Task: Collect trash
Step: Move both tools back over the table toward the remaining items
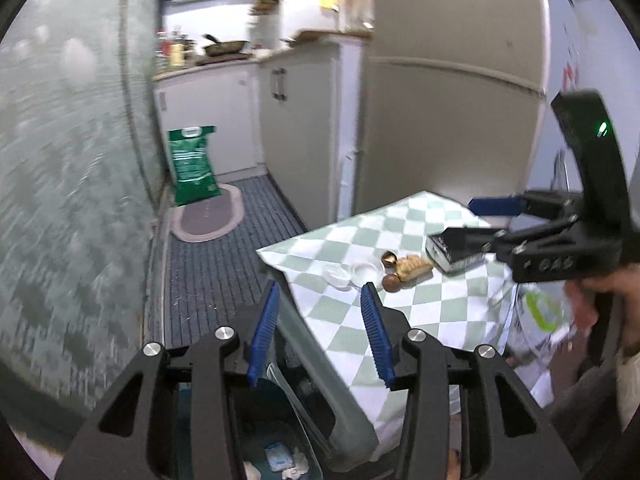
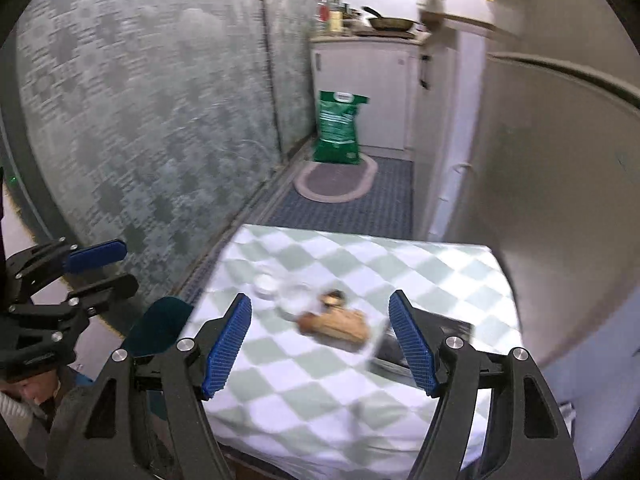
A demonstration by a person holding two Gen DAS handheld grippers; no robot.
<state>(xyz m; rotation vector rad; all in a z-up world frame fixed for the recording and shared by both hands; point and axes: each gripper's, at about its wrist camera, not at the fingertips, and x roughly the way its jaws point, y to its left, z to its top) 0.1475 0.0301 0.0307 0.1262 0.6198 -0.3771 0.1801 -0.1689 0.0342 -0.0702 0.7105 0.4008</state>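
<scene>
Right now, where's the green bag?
The green bag stands on the floor at the far end of the kitchen, against the white cabinet, just behind the oval mat.

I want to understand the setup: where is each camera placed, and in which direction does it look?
Left wrist: on the left gripper, above the bin, facing table edge and kitchen; right gripper shows.
Right wrist: on the right gripper, above the table, facing the kitchen; left gripper shows.
Shared: table, bread, green bag.

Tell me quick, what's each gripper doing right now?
Left gripper: open, holding nothing.
Right gripper: open, holding nothing.
</scene>
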